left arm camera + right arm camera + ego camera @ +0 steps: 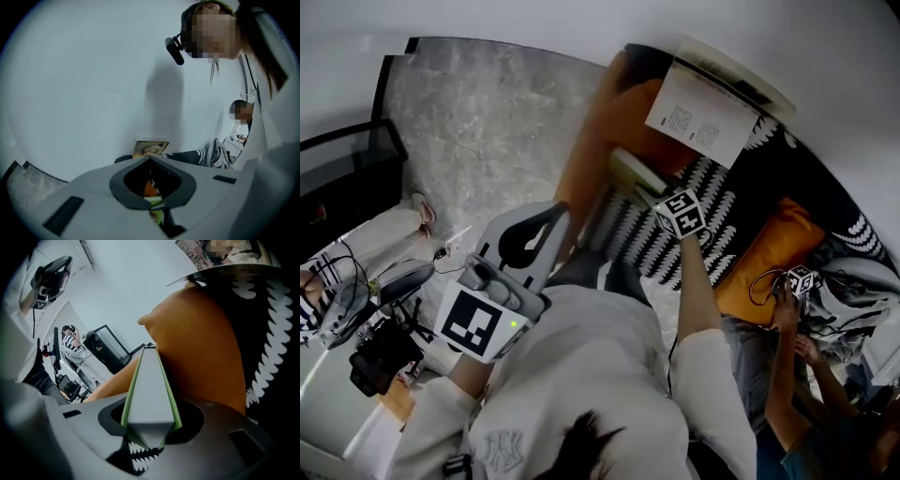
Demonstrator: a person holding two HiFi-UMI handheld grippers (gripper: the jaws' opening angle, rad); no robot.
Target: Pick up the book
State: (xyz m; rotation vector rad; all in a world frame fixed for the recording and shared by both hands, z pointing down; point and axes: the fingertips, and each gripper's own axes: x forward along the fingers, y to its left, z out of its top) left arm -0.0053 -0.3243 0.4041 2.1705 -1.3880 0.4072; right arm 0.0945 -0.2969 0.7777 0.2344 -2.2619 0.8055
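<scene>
The book (149,380) has green covers and a white page edge, and it lies against an orange cushion (197,343). My right gripper (149,417) is shut on it, the page edge running straight out between the jaws. In the head view the book (630,176) rests on the sofa with the right gripper (654,194) at its near end, and the marker cube (682,214) sits just behind. My left gripper (546,225) hangs close to the person's body, away from the book, its jaws together and empty. In the left gripper view that gripper (150,159) points toward the white wall.
An open magazine (703,108) leans on the wall above the orange cushion (619,122). A black-and-white patterned throw (670,246) and a second orange cushion (769,248) lie to the right. Another person's hands (797,323) sit at lower right. Camera gear (380,361) stands at lower left.
</scene>
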